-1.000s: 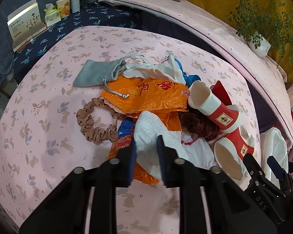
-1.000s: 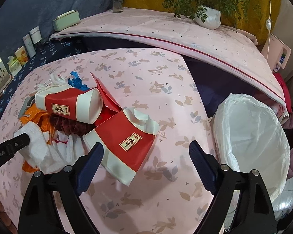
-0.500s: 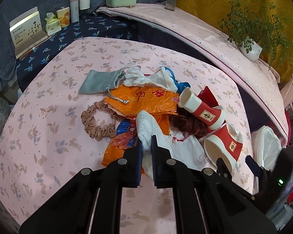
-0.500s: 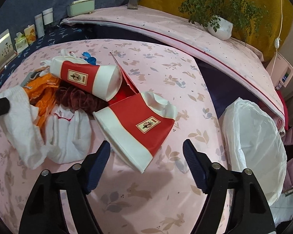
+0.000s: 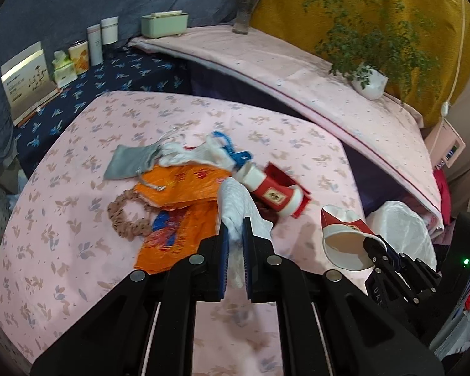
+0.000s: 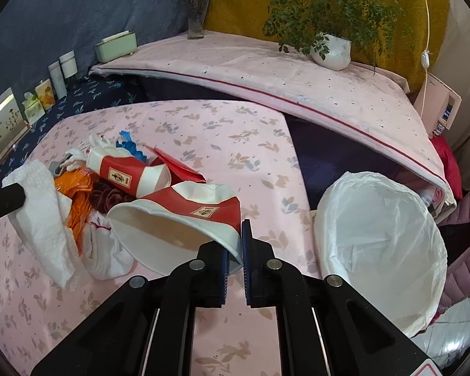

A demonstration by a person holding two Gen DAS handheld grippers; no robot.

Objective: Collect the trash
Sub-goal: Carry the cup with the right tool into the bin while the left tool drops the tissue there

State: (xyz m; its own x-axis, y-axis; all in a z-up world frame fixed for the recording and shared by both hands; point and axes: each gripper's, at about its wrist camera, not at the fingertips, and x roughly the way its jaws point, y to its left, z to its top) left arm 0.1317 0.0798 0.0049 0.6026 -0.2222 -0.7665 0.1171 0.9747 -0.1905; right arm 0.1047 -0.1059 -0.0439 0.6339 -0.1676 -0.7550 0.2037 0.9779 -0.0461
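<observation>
White tissue [image 5: 238, 210] is hanging pinched in the left gripper [image 5: 235, 235], lifting clear of the litter piled mid-table [image 5: 62, 225] (orange wrappers, another cup). Seen from the right wrist, the right gripper [image 6: 234, 244] is clamping a red-and-white paper cup [image 6: 185, 216] by its rim, near the table's right edge. Both pickups look done; next, carrying each over the lined bin [image 6: 382, 219].

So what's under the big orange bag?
Under the orange bag, a blue-printed orange wrapper pokes out, and the brown scrunchie tucks beneath its edge. Anything deeper is covered.
</observation>
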